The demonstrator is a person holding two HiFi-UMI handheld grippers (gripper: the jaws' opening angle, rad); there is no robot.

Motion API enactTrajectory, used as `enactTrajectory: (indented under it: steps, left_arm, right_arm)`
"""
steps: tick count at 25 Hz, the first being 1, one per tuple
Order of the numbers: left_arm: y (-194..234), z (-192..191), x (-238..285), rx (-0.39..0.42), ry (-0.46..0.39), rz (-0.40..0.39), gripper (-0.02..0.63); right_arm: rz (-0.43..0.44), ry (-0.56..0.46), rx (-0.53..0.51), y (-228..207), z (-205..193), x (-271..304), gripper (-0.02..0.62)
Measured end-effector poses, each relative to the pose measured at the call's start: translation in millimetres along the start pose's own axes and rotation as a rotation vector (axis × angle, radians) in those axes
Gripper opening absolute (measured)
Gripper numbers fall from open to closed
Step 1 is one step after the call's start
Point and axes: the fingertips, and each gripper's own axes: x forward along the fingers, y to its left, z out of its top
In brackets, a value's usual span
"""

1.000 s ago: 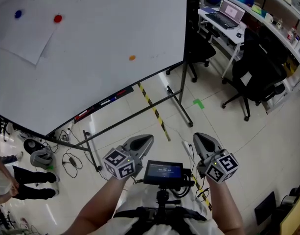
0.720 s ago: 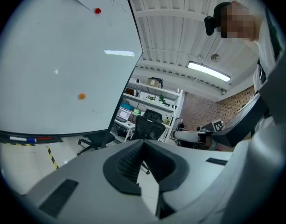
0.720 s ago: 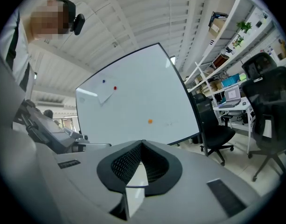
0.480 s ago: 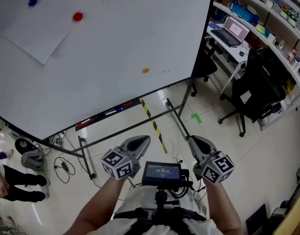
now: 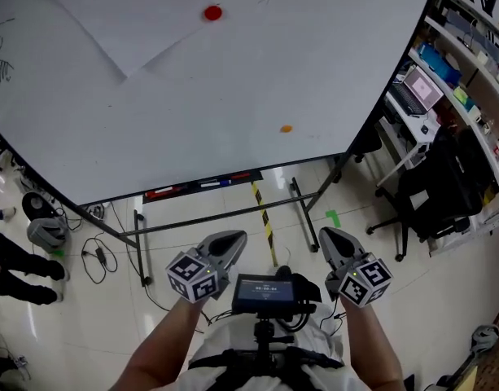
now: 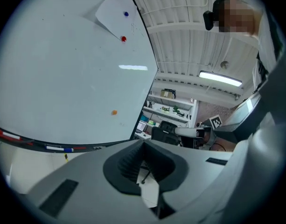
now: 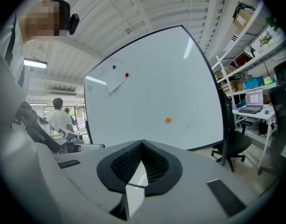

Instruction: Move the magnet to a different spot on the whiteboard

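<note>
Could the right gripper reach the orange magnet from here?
Probably not yet. Nothing blocks the way, but the right gripper, shut, sits well short of the orange magnet on the whiteboard; a step closer seems needed.

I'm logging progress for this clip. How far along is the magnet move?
Done: nothing visible yet. The orange magnet sits on the whiteboard, and the red magnet pins a paper sheet. In hand: nothing; the left gripper and right gripper are both shut and empty, held low, well short of the whiteboard. Left: reach it, grip a magnet, set it on another spot.
</note>
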Motion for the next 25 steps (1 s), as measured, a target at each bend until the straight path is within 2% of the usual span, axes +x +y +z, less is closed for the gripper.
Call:
enactTrajectory:
  steps: [4,12,21,25]
  left_arm:
    - [24,5,-12,-0.003,-0.018,0.057,0.035]
    - [42,20,9,0.034,-0.013,0.084,0.035]
    - [74,36,33,0.063,-0.005,0.135,0.035]
    - [88,38,36,0.060,0.010,0.168,0.035]
  right_arm:
    - [0.042,0.008,0.000,5,-3,23,0.027]
    - [0.075,0.033,0.002,-19,-7,49,0.026]
    - [0.114,0.056,-0.054,-51,-10,104,0.027]
    - [0.106,0.083,-0.123,-64,-12,130,0.028]
